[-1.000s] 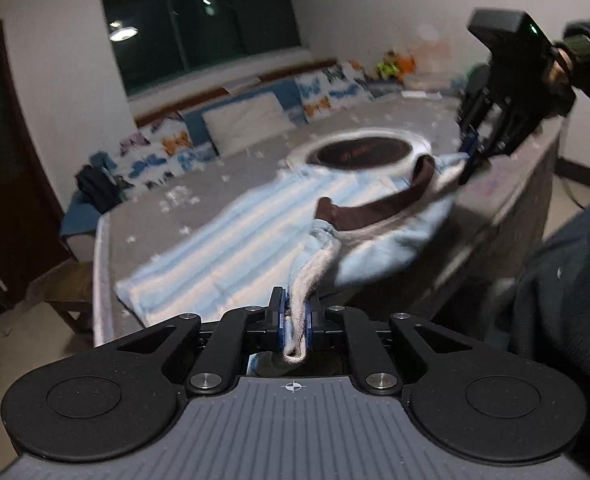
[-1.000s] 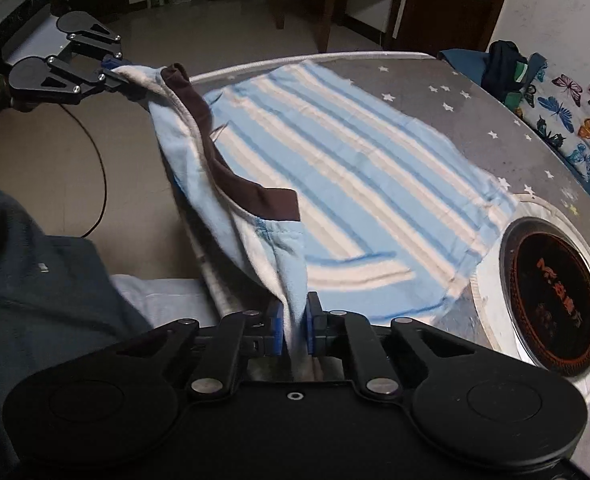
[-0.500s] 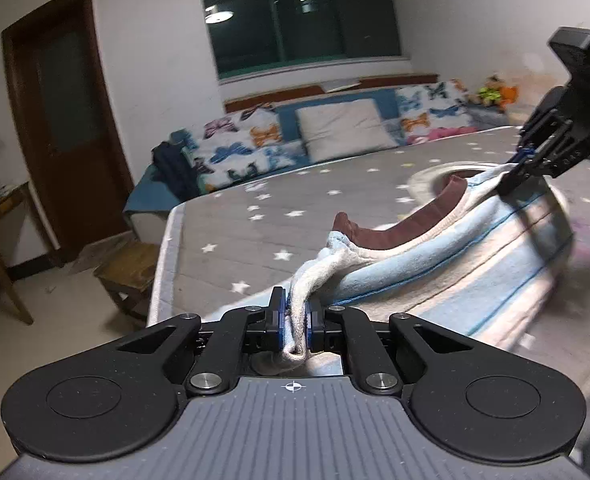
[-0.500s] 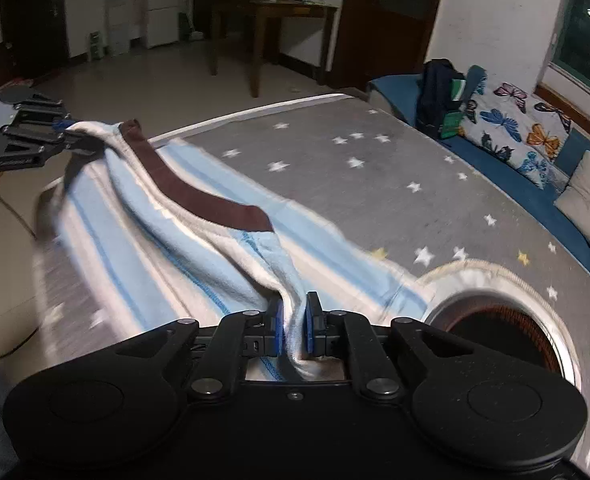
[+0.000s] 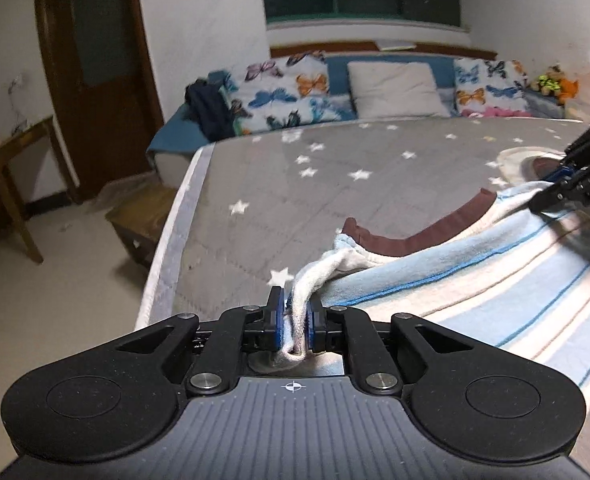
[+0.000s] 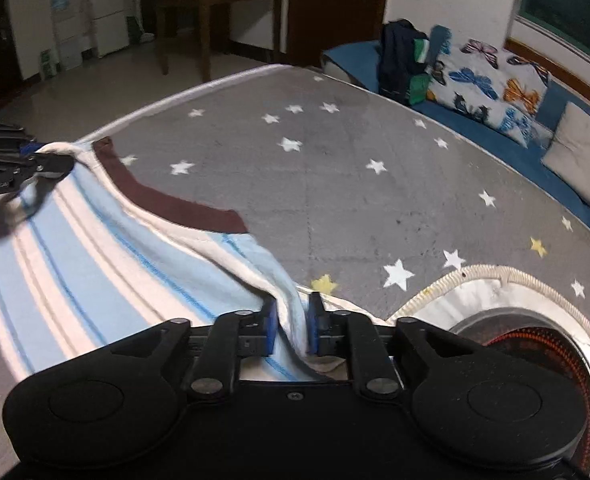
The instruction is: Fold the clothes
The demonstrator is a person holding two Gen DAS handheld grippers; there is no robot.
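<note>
A light blue and white striped shirt (image 5: 475, 280) with a brown collar (image 5: 415, 236) lies on the grey star-patterned bed (image 5: 295, 200). My left gripper (image 5: 293, 320) is shut on one shoulder of the shirt at the collar end. My right gripper (image 6: 291, 320) is shut on the other shoulder of the shirt (image 6: 95, 248). The brown collar (image 6: 167, 204) runs between the two grippers. The right gripper shows at the right edge of the left wrist view (image 5: 567, 192), and the left gripper at the left edge of the right wrist view (image 6: 27, 164).
A round white mat with a dark centre (image 6: 535, 344) lies on the bed by the right gripper. Butterfly pillows (image 5: 287, 92) and a white pillow (image 5: 395, 88) line the far side. A low wooden stool (image 5: 143, 220) and a wooden table (image 5: 7, 184) stand on the floor to the left.
Both grippers have carried the collar end of the shirt forward over the bed and lowered it. The shirt now lies doubled over on the bed surface.
</note>
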